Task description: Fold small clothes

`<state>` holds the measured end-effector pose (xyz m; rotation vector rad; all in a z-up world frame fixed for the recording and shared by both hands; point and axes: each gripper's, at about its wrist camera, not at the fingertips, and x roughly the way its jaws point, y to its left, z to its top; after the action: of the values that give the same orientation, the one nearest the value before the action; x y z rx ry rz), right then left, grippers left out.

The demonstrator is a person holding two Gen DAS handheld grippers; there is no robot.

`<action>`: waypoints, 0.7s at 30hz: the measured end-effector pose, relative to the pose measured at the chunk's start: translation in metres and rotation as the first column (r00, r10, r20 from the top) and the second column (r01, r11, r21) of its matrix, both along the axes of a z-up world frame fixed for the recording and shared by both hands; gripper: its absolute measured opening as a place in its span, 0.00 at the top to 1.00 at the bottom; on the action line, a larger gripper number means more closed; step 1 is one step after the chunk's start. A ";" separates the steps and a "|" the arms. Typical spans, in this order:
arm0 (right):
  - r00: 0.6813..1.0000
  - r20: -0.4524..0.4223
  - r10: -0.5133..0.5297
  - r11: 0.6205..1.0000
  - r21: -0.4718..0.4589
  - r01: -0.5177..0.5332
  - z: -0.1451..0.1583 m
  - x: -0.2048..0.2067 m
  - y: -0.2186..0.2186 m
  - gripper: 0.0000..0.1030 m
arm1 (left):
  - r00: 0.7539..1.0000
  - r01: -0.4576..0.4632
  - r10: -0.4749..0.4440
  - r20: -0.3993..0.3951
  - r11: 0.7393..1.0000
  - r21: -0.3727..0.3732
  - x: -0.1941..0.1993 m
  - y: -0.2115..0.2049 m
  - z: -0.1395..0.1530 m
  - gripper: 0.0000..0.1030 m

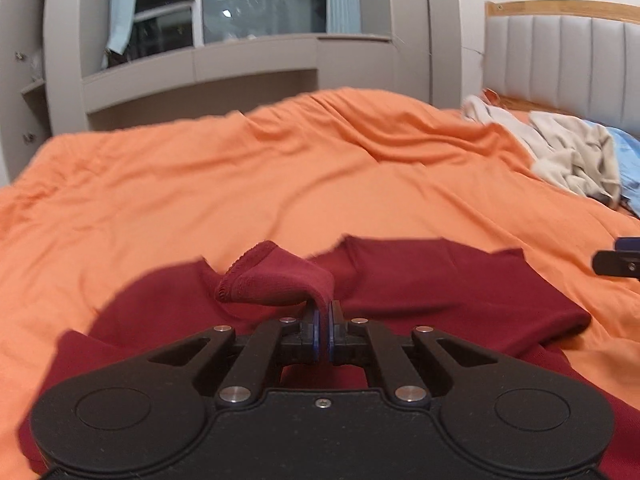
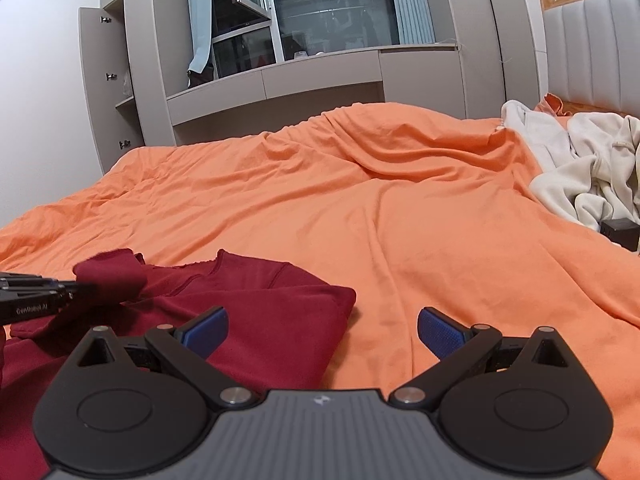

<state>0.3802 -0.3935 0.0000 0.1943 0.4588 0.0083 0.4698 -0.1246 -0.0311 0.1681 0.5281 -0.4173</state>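
Observation:
A dark red garment lies spread on the orange bed sheet. My left gripper is shut on a fold of the red garment's edge and lifts it a little off the rest. In the right wrist view the red garment lies at the lower left, and the left gripper shows at the left edge, pinching its cloth. My right gripper is open and empty, low over the sheet beside the garment's right edge; its left finger is over the cloth.
A pile of beige and white clothes lies at the right near the padded headboard, with blue cloth beside it. Grey cabinets and a window stand behind the bed. A dark object sits by the pile.

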 end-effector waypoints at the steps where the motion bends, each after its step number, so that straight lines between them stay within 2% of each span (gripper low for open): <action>1: 1.000 -0.002 -0.001 1.000 0.000 0.001 -0.001 0.000 0.000 0.00 | 1.000 0.008 -0.008 -0.015 1.000 -0.007 0.002 0.001 -0.002 0.95; 5: 1.000 -0.007 -0.006 1.000 -0.004 0.006 -0.002 0.002 0.002 0.00 | 0.996 0.056 -0.060 -0.071 0.997 -0.055 0.001 0.003 -0.003 0.90; 10: 1.000 -0.012 -0.010 1.000 -0.004 0.010 -0.003 0.004 0.001 0.00 | 0.988 0.130 -0.132 -0.081 0.991 -0.034 -0.004 -0.004 -0.009 0.81; 15: 1.000 -0.021 -0.010 1.000 0.001 0.010 -0.004 0.005 0.002 0.00 | 0.989 0.127 -0.127 -0.072 0.992 -0.009 -0.012 -0.005 -0.006 0.53; 17: 1.000 -0.019 -0.005 1.000 0.006 0.005 -0.004 0.006 0.002 0.00 | 0.992 0.105 -0.107 -0.069 0.994 -0.023 -0.012 0.002 -0.001 0.34; 19: 1.000 -0.010 0.010 1.000 0.012 -0.010 -0.004 0.007 0.005 0.00 | 0.995 0.076 -0.077 -0.059 0.997 -0.027 -0.013 0.012 0.005 0.23; 21: 1.000 -0.003 0.029 0.999 0.022 -0.029 -0.005 0.008 0.009 0.00 | 0.998 0.043 -0.043 -0.043 0.999 -0.016 -0.015 0.025 0.011 0.18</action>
<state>0.3882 -0.3850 -0.0047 0.2095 0.4653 0.0417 0.4546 -0.0996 -0.0198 0.1560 0.5649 -0.4677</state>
